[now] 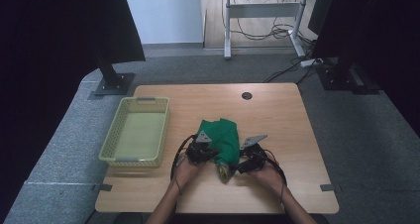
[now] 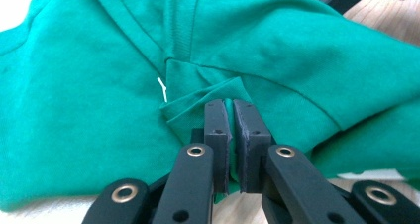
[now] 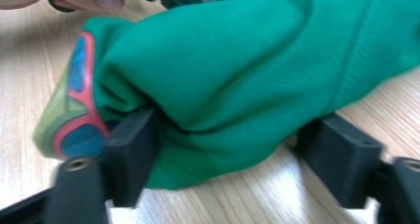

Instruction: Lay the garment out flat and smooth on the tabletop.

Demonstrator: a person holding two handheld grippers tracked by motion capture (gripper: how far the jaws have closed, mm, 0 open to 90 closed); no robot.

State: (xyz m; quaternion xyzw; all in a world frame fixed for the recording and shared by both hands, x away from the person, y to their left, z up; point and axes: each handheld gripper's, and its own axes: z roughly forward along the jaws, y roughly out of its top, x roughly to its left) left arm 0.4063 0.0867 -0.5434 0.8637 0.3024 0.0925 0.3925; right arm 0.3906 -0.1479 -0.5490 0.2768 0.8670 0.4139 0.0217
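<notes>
Forearms rise from the bottom edge of the high view, each hand carrying a gripper at the crumpled green garment point(image 1: 221, 137), which lies just below the middle of the wooden table point(image 1: 277, 115). At its left side sits the left gripper point(image 1: 214, 154), and the right gripper point(image 1: 236, 168) is at its lower right corner, close to the table's near edge. Bare wood stretches toward the upper and right parts of the tabletop, while a yellow-green basket point(image 1: 110, 147) stands well apart at the left, hard against the table's left edge. Next, the left gripper view: the left gripper point(image 2: 231, 116) at lower centre has its jaws together, pinching a small fold of the green garment point(image 2: 277, 50), which covers most of the frame. Last, the right gripper view: the right gripper point(image 3: 242, 154) has its jaws apart, straddling a bunched fold of the green garment point(image 3: 237, 60); the left jaw meets the cloth, the right stands clear. A multicoloured patch point(image 3: 74, 110) shows at centre left.
</notes>
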